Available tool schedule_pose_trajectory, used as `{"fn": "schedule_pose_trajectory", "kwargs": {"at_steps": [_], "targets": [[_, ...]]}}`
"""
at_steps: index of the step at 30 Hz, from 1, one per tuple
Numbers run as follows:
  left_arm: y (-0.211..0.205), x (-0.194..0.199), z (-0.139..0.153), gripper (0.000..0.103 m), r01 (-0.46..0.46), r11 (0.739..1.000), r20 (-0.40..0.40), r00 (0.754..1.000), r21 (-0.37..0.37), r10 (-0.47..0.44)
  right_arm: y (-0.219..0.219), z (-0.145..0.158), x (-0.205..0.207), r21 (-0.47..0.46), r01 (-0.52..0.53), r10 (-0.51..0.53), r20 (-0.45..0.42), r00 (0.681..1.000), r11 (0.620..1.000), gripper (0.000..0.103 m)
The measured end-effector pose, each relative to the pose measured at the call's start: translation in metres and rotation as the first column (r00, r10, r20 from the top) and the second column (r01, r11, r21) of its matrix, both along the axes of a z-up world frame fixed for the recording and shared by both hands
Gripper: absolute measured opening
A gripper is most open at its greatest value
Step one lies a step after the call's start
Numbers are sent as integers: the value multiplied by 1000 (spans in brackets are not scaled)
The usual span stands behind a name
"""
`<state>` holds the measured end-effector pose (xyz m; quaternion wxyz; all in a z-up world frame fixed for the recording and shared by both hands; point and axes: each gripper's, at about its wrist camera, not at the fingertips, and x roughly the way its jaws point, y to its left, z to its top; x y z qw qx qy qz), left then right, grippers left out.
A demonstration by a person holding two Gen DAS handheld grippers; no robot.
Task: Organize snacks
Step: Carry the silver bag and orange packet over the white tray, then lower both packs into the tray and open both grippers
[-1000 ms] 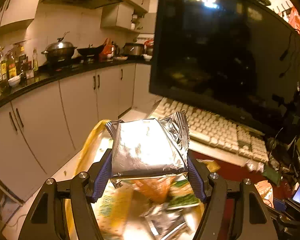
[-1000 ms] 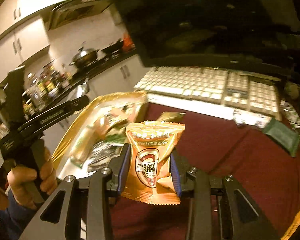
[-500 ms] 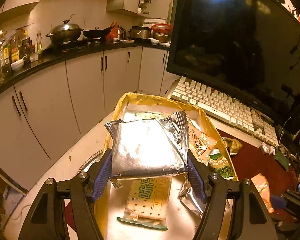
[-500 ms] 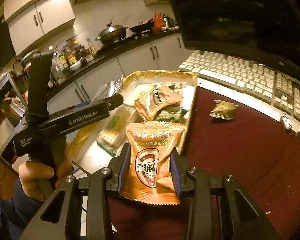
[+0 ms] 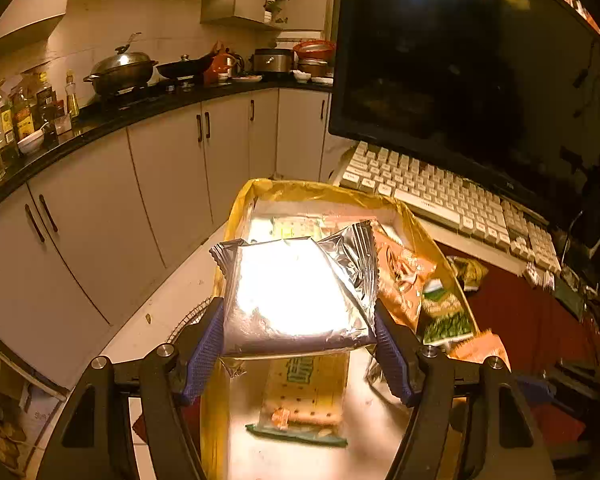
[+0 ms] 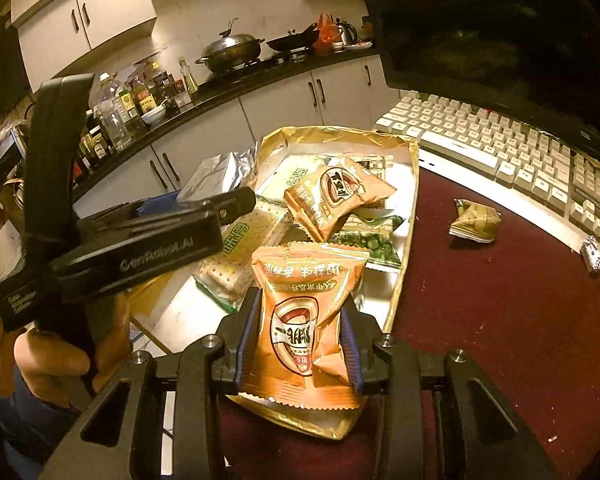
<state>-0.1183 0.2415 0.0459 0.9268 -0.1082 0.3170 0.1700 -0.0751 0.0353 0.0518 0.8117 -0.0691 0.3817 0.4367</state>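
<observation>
Silver foil snack pouch [image 5: 291, 296], clamped flat across the left gripper [image 5: 297, 354], and orange printed snack packet [image 6: 306, 320], pinched upright in the right gripper [image 6: 300, 354], both hang over the gold-rimmed tray [image 6: 404, 280] at frame centre, presumably awaiting release among sorted snacks.

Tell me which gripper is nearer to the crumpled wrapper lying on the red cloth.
Right. The right gripper, holding an orange packet, hangs at the tray's cloth-side edge; the left gripper is over the tray's far side from the crumpled wrapper.
</observation>
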Motion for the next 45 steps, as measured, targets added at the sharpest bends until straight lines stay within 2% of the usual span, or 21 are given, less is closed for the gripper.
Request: {"fn": "schedule_pose_trajectory", "kwargs": {"at_steps": [8,22,30,34,45], "targets": [[-2,-6,-11,73,34,999,-32,999,19,-34,9,-9,3,-29,22,-21,10,1000,999,36],[-16,-9,-17,74,33,989,-44,999,147,-27,11,-12,-5,-36,24,-22,66,998,999,38],[-22,-13,-16,75,22,975,-34,999,220,-15,12,-13,-5,-40,22,-19,69,997,999,38],[-24,-15,-16,75,-12,959,-30,999,285,21,13,-12,-6,-43,22,-18,77,997,999,38],[-20,-17,-19,76,-15,959,-27,999,283,23,15,-12,-7,-57,22,-16,100,995,998,39]]}}
